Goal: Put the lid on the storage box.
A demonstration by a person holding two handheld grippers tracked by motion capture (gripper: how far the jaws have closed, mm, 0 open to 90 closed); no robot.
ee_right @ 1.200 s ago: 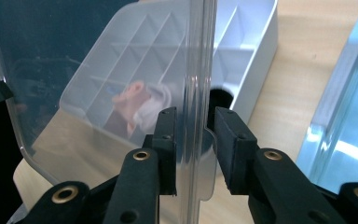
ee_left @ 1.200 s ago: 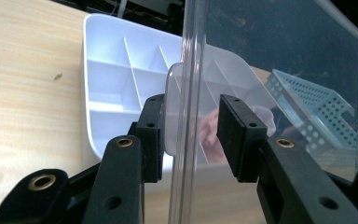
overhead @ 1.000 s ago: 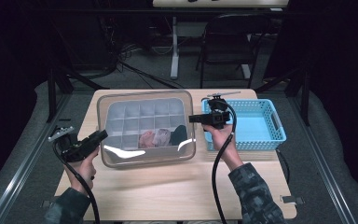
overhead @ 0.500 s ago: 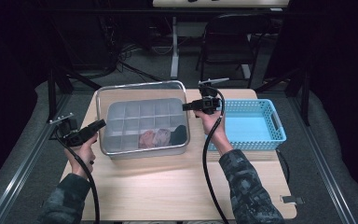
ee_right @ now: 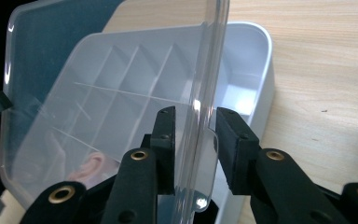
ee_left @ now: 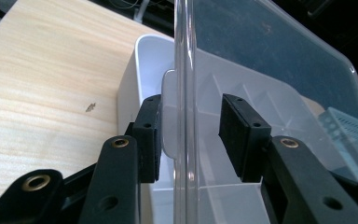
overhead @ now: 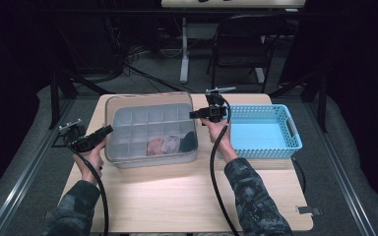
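Note:
A clear plastic lid (overhead: 147,123) hangs over a white compartment box (ee_left: 144,51), carried between both grippers. My left gripper (overhead: 107,131) is shut on the lid's left edge, and its jaws (ee_left: 189,135) straddle the rim and a small tab. On the lid's right edge my right gripper (overhead: 193,115) is shut too, with the rim running up between its pads (ee_right: 196,140). The box (ee_right: 256,60) and its dividers show behind and through the lid. A pinkish patch (overhead: 162,146) shows through the lid; I cannot tell what it is.
An empty light-blue basket (overhead: 263,132) stands just right of the box, close to the right hand. The wooden table (overhead: 177,191) is bare on the near side. A dark folding chair (overhead: 241,44) stands beyond the far edge.
Both hands have carried the lid away from the person, toward the far side of the table and a little lower. The right hand has also drifted left.

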